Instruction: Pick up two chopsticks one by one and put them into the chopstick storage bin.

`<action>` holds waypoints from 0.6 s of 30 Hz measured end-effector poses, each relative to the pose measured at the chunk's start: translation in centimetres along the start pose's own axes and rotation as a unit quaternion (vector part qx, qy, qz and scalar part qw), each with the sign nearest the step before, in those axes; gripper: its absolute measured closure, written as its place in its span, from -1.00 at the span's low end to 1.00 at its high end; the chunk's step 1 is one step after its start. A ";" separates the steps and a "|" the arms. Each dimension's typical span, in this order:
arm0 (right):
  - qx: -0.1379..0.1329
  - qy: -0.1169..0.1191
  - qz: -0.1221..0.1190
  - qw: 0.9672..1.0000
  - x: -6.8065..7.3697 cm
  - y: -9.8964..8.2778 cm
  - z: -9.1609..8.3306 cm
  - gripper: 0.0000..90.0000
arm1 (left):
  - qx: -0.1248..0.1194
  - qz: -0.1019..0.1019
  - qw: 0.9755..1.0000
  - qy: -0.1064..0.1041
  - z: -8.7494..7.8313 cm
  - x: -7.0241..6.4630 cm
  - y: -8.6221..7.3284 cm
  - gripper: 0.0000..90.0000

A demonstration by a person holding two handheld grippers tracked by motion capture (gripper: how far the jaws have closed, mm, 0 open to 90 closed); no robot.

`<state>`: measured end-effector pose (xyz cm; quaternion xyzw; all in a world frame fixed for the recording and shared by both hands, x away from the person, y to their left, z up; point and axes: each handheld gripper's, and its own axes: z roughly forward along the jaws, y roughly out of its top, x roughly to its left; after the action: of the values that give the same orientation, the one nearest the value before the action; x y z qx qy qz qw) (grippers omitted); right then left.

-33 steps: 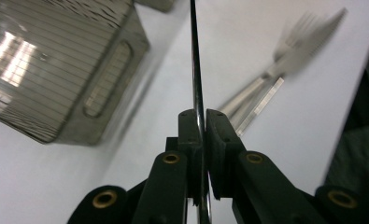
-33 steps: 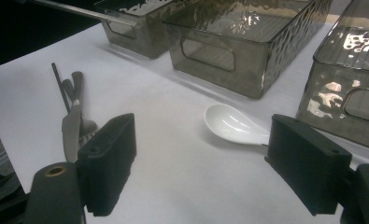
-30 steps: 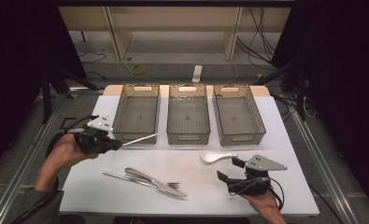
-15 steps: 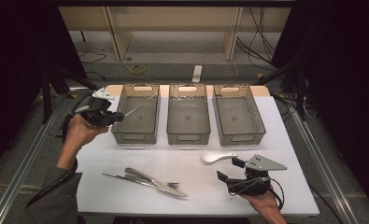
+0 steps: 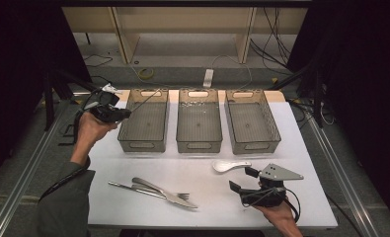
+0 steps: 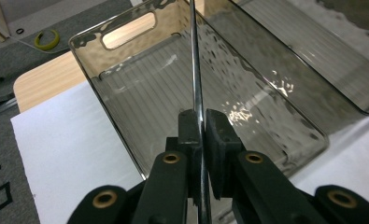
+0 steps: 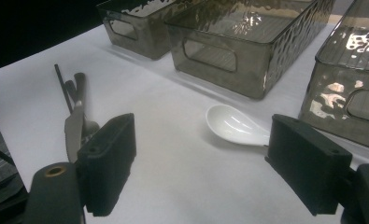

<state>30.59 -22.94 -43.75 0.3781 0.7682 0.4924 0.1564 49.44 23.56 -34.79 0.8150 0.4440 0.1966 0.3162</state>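
high view, your left gripper [image 5: 119, 114]: you hold it up at the left outer side of the left bin [image 5: 144, 121], jaws pinched on a thin metal rod [image 5: 144, 100] that slants over that bin's far left corner.
high view, your right gripper [image 5: 242, 180]: low on the white table [image 5: 306, 197], well apart from the left bin, jaws spread with nothing between them; a white spoon [image 5: 230, 165] lies just beyond it.
high view, cutlery: a knife [image 5: 155, 192] and fork [image 5: 163, 189] lie together on the table, in front of the left bin.
left gripper view, jaws: pressed together on the rod [image 6: 196, 79], which runs straight up from the pads [image 6: 188, 128] over the left bin [image 6: 126, 93].
right gripper view, jaws: wide apart, empty; the spoon [image 7: 233, 125] lies on the table between them, farther off, near the middle bin [image 7: 238, 32], far from the left bin [image 7: 135, 18].
right gripper view, cutlery: the knife [image 7: 73, 128] lies by the left jaw.
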 end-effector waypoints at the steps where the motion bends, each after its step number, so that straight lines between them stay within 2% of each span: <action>1: 0.000 0.000 0.000 1.000 0.0 0.0 0.0 -0.46 | 0.001 -0.002 1.000 -0.001 0.1 0.1 0.1 0.88; 14: -0.001 0.001 -0.001 1.000 0.0 0.0 0.0 -0.46 | -0.001 -0.024 1.000 0.006 2.2 0.8 0.5 0.88; 18: -0.001 0.002 -0.001 1.000 0.0 0.0 0.0 -0.45 | 0.011 -0.023 1.000 0.014 3.2 0.7 0.1 0.88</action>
<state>30.58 -22.97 -43.74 0.3768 0.7684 0.4934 0.1556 51.79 22.97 -37.04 0.8050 0.4693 0.1954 0.3058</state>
